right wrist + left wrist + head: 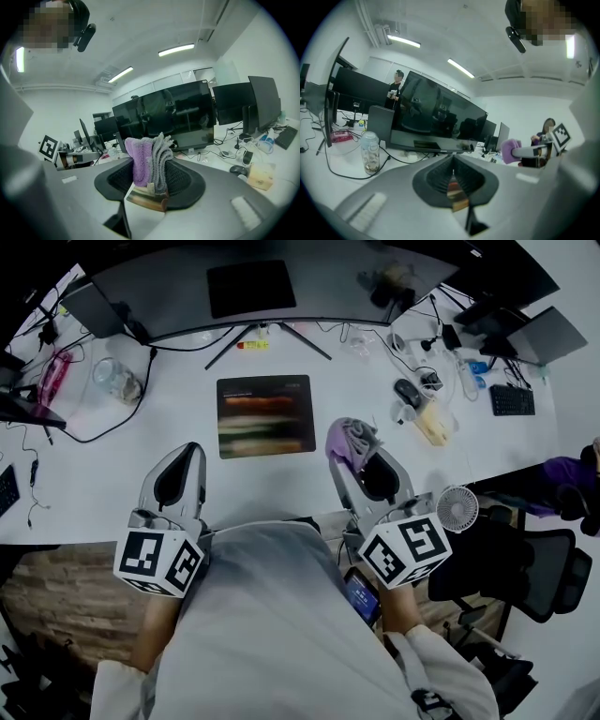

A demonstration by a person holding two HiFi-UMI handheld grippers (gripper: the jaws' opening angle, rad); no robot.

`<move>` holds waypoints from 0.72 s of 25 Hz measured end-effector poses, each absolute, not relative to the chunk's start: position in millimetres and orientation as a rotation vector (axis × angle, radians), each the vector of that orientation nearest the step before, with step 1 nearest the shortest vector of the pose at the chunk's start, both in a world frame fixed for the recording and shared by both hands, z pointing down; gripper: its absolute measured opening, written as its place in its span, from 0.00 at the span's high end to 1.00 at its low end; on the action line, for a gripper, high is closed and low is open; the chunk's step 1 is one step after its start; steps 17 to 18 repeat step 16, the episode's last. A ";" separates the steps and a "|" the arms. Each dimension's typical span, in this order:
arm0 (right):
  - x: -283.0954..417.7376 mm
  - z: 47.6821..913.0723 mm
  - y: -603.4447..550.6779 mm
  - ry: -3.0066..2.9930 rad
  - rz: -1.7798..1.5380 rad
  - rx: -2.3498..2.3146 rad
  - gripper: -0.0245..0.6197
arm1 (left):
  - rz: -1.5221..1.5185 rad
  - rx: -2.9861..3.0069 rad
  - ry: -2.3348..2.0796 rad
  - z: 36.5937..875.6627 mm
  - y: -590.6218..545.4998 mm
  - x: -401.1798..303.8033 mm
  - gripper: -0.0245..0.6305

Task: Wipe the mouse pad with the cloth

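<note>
- Left gripper (191, 456), jaws pressed together with nothing between them, is over the desk's (103, 479) near part.
- Right gripper (348, 458) clamps the purple-grey cloth (352, 438), just right of the pad.
- Mouse pad (265, 415) lies flat beyond, before the monitor (251, 287).

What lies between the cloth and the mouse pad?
Nothing: the head view shows only a bare strip of desk separating the cloth, clamped in the right gripper, from the mouse pad.

Monitor (328, 277); jar (117, 381); mouse (408, 392); desk fan (457, 509)
</note>
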State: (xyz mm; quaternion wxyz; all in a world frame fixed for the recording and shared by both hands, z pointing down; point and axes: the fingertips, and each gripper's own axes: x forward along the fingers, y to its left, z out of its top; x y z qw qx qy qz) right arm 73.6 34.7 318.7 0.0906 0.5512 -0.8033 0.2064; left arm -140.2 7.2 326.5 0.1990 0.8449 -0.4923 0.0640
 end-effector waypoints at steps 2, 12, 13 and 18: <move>75.0 319.2 33.9 -2.379 0.604 1.647 0.67 | 0.178 2.361 -1.384 326.4 5.8 -140.6 0.96; 74.9 328.2 32.7 -2.325 0.602 1.674 0.67 | 0.185 2.342 -1.404 330.4 1.7 -144.6 0.96; 74.2 328.9 32.9 -2.322 0.604 1.675 0.67 | 0.179 2.339 -1.401 330.2 1.8 -145.0 0.96; 71.7 330.3 33.4 -2.315 0.609 1.676 0.67 | 0.157 2.337 -1.394 330.4 1.9 -146.8 0.96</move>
